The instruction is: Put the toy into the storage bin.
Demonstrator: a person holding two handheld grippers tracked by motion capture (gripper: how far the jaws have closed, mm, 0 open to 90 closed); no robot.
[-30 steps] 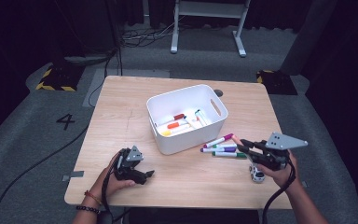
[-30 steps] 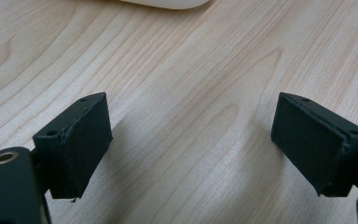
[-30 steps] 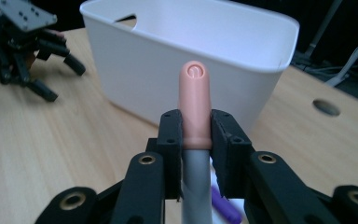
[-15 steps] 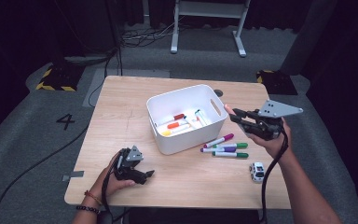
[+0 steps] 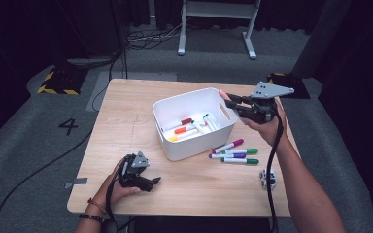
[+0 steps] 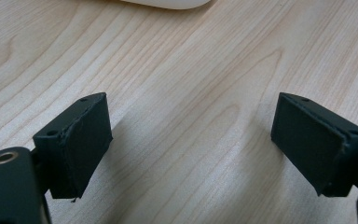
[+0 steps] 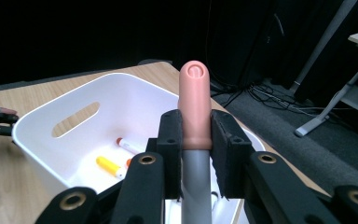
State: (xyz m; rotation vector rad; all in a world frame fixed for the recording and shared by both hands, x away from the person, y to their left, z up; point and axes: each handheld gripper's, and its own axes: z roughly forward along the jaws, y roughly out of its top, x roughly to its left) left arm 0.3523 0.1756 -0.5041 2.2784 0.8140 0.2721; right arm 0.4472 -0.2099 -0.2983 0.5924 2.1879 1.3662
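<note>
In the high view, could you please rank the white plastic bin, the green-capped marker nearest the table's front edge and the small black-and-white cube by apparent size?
Largest to smallest:
1. White plastic bin, by far the largest.
2. Green-capped marker, long and thin, lying right of the bin.
3. Small black-and-white cube, shorter than the marker.
All rest on the wooden table, so nearness hardly affects the order.

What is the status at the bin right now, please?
Right gripper shut on marker, above bin. Left gripper open, resting on table. Nothing in the way.

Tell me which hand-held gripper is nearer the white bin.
Right. The right hand-held gripper holds a peach-capped marker at the white bin's right rim; the left hand-held gripper rests on the table, apart from it.
</note>
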